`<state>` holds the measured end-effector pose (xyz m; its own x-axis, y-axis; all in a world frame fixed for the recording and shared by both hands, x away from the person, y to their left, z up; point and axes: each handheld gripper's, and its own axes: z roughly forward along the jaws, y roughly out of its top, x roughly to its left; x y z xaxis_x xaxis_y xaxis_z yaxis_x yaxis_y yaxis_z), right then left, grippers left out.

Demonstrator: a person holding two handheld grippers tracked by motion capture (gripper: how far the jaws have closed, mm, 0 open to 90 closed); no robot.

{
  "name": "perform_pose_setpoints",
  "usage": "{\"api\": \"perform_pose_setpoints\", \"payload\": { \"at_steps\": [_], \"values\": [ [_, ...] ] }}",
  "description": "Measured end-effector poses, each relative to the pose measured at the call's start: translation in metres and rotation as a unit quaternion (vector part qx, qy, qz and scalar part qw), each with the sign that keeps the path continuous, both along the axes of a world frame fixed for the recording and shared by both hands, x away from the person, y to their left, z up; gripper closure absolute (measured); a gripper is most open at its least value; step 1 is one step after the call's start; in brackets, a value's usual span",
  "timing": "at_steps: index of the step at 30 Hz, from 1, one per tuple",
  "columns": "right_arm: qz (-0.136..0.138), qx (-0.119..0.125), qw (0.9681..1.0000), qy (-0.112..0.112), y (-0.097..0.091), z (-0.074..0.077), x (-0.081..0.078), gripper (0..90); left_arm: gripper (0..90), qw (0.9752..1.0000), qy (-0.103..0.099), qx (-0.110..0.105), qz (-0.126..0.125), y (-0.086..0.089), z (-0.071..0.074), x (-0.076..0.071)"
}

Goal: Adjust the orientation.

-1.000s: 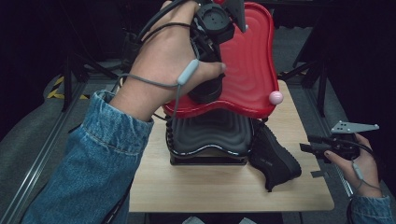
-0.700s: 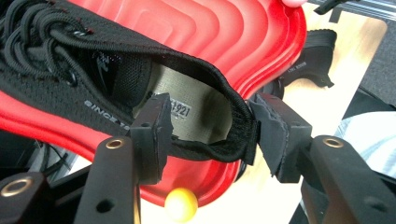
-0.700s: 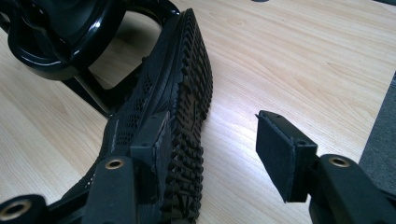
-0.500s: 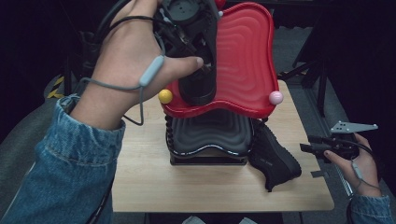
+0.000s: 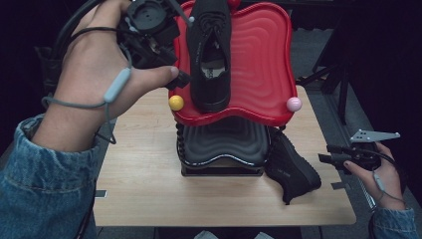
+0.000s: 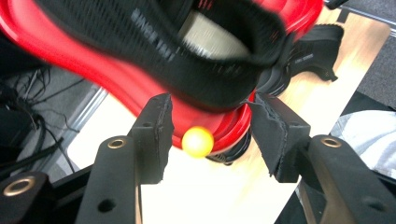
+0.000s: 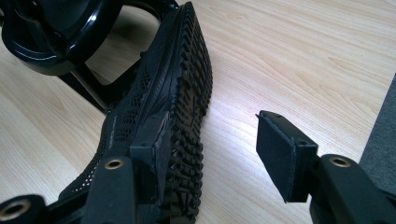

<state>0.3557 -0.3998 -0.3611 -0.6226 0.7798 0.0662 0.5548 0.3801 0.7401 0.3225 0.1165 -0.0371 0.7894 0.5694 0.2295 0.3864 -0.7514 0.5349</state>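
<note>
Nearest, the second shoe (image 5: 291, 167) lies tipped on its side on the surface (image 5: 149, 189) at 4 o'clock from the rack, right claw (image 7: 210, 154) spread just beside its sole. Farther, the left claw (image 6: 210, 123) hangs spread, gripping nothing. Beyond, the shoe (image 5: 211, 50) lies on the red tray (image 5: 263, 59), long axis 6-to-12, toe toward 12; on that slope I judge it could slide heel-first off the 6 o'clock rim.

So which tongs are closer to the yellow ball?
Left. The left tongs are open just beside the yellow ball on the red tray; the right tongs are far across the table.
</note>
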Motion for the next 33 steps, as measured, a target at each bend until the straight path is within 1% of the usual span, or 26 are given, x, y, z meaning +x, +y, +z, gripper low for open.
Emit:
{"api": "perform_pose_setpoints", "payload": {
  "at_steps": [2, 6, 7, 9, 14, 16, 19, 20, 21, 22, 23, 25, 26, 27, 30, 32, 33],
  "values": [
    [-0.001, 0.000, 1.0000, 0.000, 0.000, 0.000, 0.000, 46.1, 49.3, 1.0000, 0.005, -0.003, 0.008, 0.007, -0.005, 0.002],
    [-0.002, 0.000, 1.0000, 0.001, 0.000, 0.000, 0.000, 46.1, 49.2, 0.9995, 0.020, -0.005, 0.023, 0.022, -0.019, 0.006],
    [-0.004, 0.000, 1.0000, 0.006, 0.000, 0.000, 0.000, 46.1, 49.2, 0.9994, 0.023, -0.003, 0.027, 0.025, -0.023, 0.007],
    [-0.001, -0.001, 1.0000, 0.003, 0.000, -0.001, 0.001, 46.1, 49.1, 0.9990, 0.031, -0.003, 0.034, 0.031, -0.030, 0.009],
    [-0.002, -0.005, 1.0000, 0.007, 0.001, -0.003, 0.001, 46.1, 48.9, 0.9976, 0.047, -0.019, 0.047, 0.048, -0.050, 0.014],
    [-0.003, -0.005, 0.9999, 0.011, 0.001, -0.003, 0.001, 46.1, 48.7, 0.9971, 0.051, -0.024, 0.051, 0.054, -0.057, 0.016],
    [-0.002, -0.008, 0.9999, 0.009, 0.001, -0.003, 0.002, 46.1, 47.3, 0.9963, 0.055, -0.033, 0.057, 0.063, -0.072, 0.018],
    [-0.002, -0.009, 0.9999, 0.009, 0.001, -0.003, 0.002, 46.1, 46.2, 0.9961, 0.057, -0.033, 0.059, 0.067, -0.080, 0.019],
    [-0.002, -0.010, 0.9999, 0.009, 0.001, -0.003, 0.003, 46.1, 45.5, 0.9961, 0.057, -0.031, 0.059, 0.069, -0.084, 0.020],
    [-0.003, -0.010, 0.9999, 0.010, 0.001, -0.003, 0.003, 46.2, 45.5, 0.9961, 0.057, -0.031, 0.059, 0.069, -0.084, 0.020],
    [-0.002, -0.010, 0.9999, 0.008, 0.001, -0.002, 0.004, 46.2, 45.6, 0.9951, 0.064, -0.039, 0.064, 0.076, -0.099, 0.021],
    [-0.001, -0.010, 0.9999, 0.010, 0.002, -0.002, 0.007, 46.5, 45.5, 0.9946, 0.069, -0.041, 0.066, 0.081, -0.111, 0.022],
    [-0.001, -0.010, 0.9999, 0.010, 0.002, -0.002, 0.007, 46.5, 45.5, 0.9946, 0.069, -0.041, 0.066, 0.081, -0.111, 0.022],
    [-0.001, -0.011, 0.9999, 0.012, 0.003, -0.002, 0.008, 46.8, 45.5, 0.9940, 0.072, -0.044, 0.069, 0.084, -0.120, 0.023],
    [0.008, -0.014, 0.9997, 0.019, 0.006, -0.003, 0.013, 51.0, 45.4, 0.9928, 0.080, -0.052, 0.073, 0.090, -0.139, 0.024],
    [0.014, -0.016, 0.9995, 0.024, 0.008, -0.004, 0.016, 53.7, 44.9, 0.9923, 0.082, -0.059, 0.071, 0.093, -0.150, 0.025],
    [0.017, -0.020, 0.9993, 0.026, 0.010, -0.004, 0.018, 55.1, 44.9, 0.9916, 0.087, -0.063, 0.073, 0.094, -0.156, 0.025]
  ]
}}
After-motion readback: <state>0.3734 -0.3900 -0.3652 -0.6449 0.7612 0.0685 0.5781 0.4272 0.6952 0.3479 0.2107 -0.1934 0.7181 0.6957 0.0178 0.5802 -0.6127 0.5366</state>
